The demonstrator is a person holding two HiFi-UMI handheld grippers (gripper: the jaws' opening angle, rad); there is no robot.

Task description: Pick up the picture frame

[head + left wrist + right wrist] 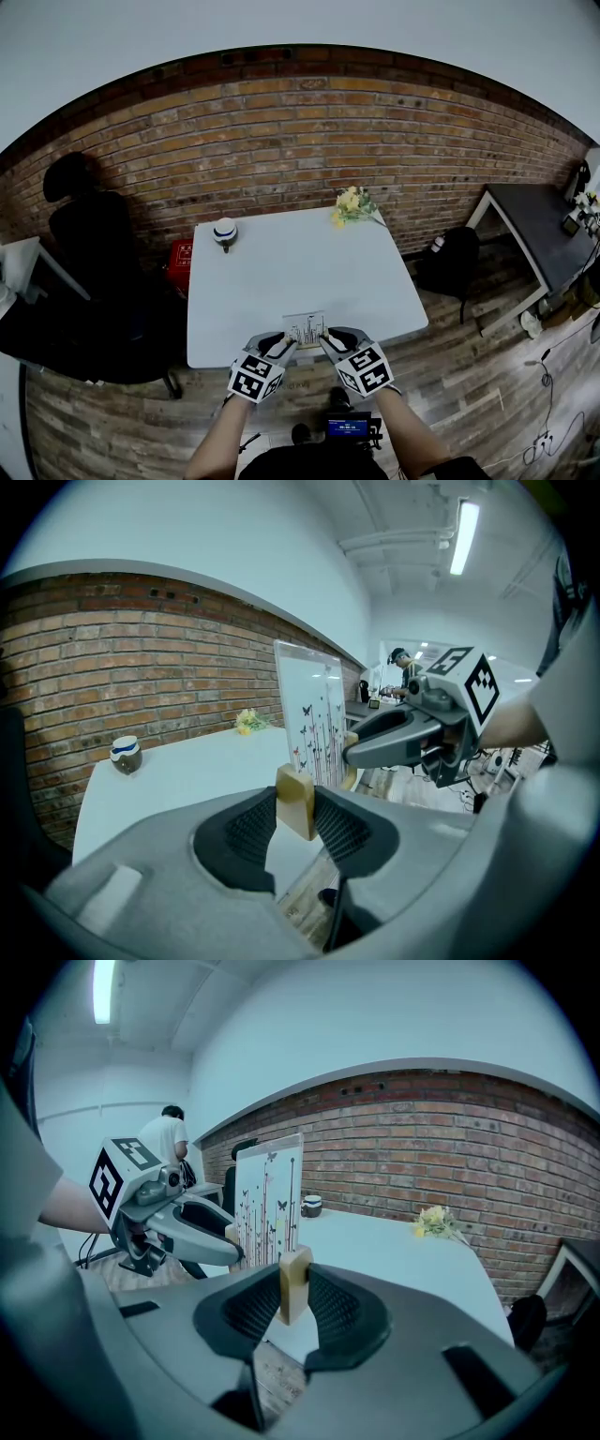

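Note:
The picture frame is a clear panel printed with butterflies and stems, standing upright on two wooden feet at the white table's front edge. My left gripper is shut on the left foot, its pads pressing on both sides, with the panel rising just beyond. My right gripper is shut on the right foot, under the panel. Each gripper shows in the other's view: the right gripper, the left gripper.
A small jar stands at the table's far left corner and yellow flowers lie at its far right corner. A black chair and a red box stand to the left, a black backpack and a grey side table to the right.

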